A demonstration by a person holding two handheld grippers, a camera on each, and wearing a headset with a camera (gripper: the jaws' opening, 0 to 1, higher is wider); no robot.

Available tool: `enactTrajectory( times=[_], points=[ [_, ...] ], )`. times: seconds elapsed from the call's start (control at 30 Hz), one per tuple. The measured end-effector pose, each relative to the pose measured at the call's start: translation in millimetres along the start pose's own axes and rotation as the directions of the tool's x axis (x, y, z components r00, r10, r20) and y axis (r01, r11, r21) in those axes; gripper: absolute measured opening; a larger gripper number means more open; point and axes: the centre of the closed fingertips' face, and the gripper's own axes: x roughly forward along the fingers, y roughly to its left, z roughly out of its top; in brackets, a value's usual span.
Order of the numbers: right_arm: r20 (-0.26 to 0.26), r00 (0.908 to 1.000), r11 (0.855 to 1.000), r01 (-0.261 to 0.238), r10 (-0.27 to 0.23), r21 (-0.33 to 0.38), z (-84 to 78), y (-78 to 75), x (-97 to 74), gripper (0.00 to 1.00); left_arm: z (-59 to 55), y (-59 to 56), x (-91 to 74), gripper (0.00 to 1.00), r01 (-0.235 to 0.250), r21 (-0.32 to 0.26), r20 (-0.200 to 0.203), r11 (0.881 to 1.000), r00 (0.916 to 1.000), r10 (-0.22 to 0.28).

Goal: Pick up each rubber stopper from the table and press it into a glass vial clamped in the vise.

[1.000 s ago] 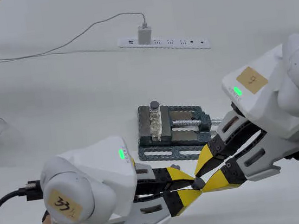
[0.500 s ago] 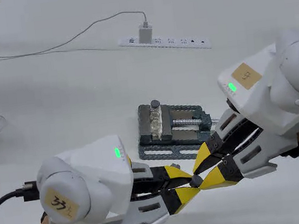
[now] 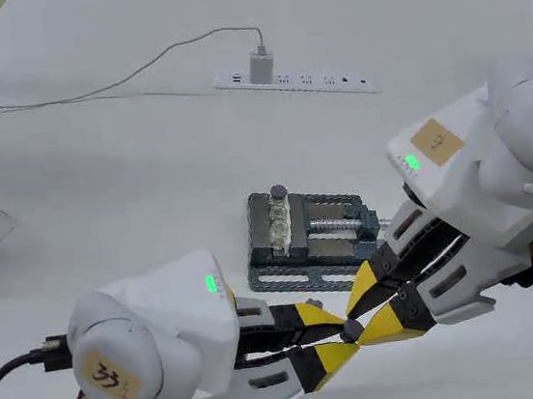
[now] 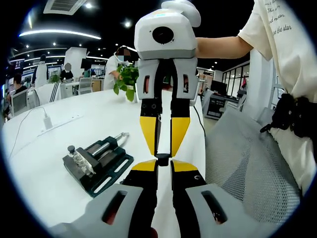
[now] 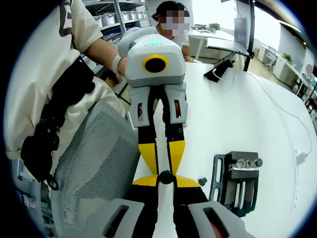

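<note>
Over the white bench (image 3: 128, 178), the left gripper (image 3: 343, 335) and right gripper (image 3: 360, 324) meet tip to tip on a dark rubber stopper (image 3: 352, 328). Both pairs of jaws are drawn narrow around it, and I cannot tell which pair really pinches it. Just beyond stands the vise (image 3: 300, 271), clamping an upright, dark-capped glass vial (image 3: 278, 219).

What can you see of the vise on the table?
The vise is dark grey-green metal: a slotted flat base, two jaw blocks and a bright screw running out toward the right in the head view. It sits flat on the white table. Clear glass vials stand clamped at one end; one wears a dark stopper.
</note>
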Motion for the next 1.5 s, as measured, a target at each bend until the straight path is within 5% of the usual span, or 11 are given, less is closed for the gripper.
enactTrajectory(
  times=[0.3,0.53,0.87,1.5],
  points=[
    [-0.011,0.9996,1.000,0.025,-0.024,0.017,-4.6,-7.6,-0.8,0.06,-3.3,8.9,-0.4,0.28,-0.051,-0.005,-0.015,0.999,0.9986,0.051],
    [-0.018,0.9994,0.999,0.031,-0.031,0.021,-6.8,-9.6,-0.4,0.05,-9.6,25.8,-4.3,0.59,-0.142,-0.016,-0.037,0.990,0.9893,0.141],
    [-0.029,0.9992,0.999,0.029,-0.028,0.014,-9.8,-10.4,1.3,0.05,-21.1,54.4,-17.4,0.99,-0.294,-0.034,-0.084,0.955,0.9532,0.290],
    [-0.080,0.9958,0.998,0.041,-0.045,-0.058,-16.2,-25.1,1.8,0.05,-26.3,64.6,-32.9,0.99,-0.351,-0.063,-0.083,0.934,0.9349,0.345]
  ],
)
